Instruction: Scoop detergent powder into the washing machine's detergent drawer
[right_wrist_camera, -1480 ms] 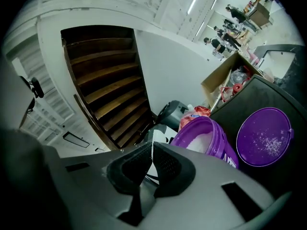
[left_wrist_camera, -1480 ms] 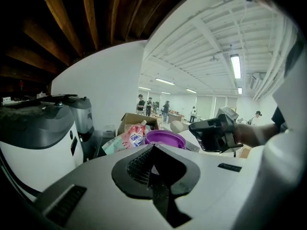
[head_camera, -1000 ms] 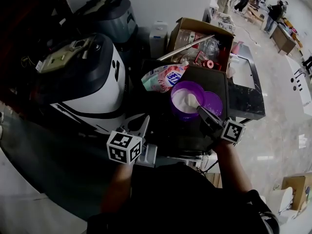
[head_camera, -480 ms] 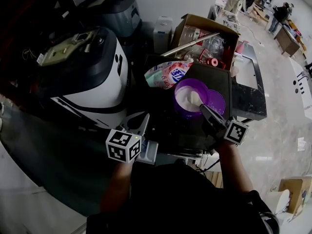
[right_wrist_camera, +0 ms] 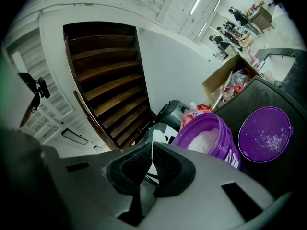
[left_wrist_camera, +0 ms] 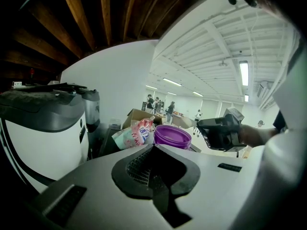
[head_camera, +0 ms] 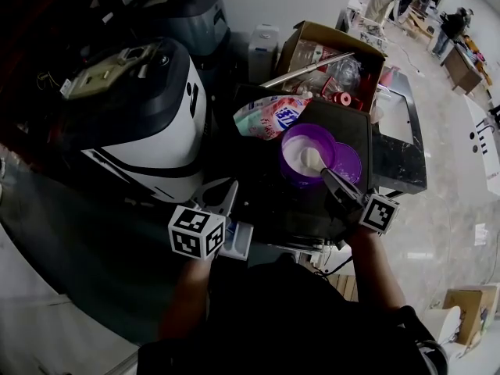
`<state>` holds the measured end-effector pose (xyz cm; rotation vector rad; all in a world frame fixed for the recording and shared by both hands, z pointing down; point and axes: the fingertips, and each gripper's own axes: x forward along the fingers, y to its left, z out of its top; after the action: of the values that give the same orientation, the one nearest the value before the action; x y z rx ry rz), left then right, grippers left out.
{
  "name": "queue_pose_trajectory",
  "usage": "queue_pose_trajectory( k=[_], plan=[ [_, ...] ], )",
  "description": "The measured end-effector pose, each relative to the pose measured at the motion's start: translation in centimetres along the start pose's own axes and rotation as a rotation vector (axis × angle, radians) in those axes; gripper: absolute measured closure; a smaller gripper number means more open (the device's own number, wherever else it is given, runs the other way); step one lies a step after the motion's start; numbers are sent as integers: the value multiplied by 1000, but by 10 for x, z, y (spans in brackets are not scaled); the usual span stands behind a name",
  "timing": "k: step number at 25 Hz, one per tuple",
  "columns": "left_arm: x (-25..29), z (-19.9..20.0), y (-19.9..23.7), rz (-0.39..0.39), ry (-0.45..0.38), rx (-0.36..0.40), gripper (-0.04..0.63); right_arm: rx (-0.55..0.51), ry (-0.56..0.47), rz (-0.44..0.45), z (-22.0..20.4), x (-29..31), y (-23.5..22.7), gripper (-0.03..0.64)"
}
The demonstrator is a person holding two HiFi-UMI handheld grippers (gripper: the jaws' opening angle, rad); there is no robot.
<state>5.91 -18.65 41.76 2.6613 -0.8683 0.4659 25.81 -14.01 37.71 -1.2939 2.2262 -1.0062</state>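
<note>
While the right gripper (head_camera: 329,175) sits at the purple tub (head_camera: 287,142), I'd call the step in hand loading the scoop. Its fingers are closed on a thin white strip, which I read as the handle of the scoop (head_camera: 312,161) (the right gripper view shows only a sliver, so not certain). The scoop's bowl end sits in the white powder (head_camera: 299,156) inside the tub. The tub stands on the dark surface (head_camera: 394,166). Its lid (head_camera: 348,162) is off and lies just beside it on the right. A detergent bag (head_camera: 269,117) lies close behind it on the left.

The left gripper (head_camera: 221,195) has its fingers together with nothing between them. It hangs just beside the detergent drawer (head_camera: 239,241), which is pulled out at the front of the washing machine (head_camera: 152,151). The drawer is well apart from the tub, down and to the left.

Handling:
- Powder is loose and light, and spills with any tilt or jerk.
- The scoop looks like thin rigid plastic: light, with a slick handle that will likely pivot between the fingers once loaded.
- Holding it by the handle end is fine. Keep the bowl level and don't heap it.
- The tub is light plastic and may slide if the scoop drags on its wall.
- The drawer opening looks narrow, so tip low and slow, right over it.
</note>
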Motion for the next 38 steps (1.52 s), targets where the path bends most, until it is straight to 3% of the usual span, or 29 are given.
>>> queue_pose_trajectory(
  k=[13, 27, 38],
  plan=[
    [-21, -5, 18, 11, -6, -6, 586, -6, -44, -10, -1, 10, 7, 597],
    [-31, -22, 47, -48, 9, -32, 586, -48, -75, -66, -7, 22, 18, 597],
    [-15, -3, 14, -51, -13, -38, 586, -19, -63, -41, 1, 2, 1, 597]
  ],
)
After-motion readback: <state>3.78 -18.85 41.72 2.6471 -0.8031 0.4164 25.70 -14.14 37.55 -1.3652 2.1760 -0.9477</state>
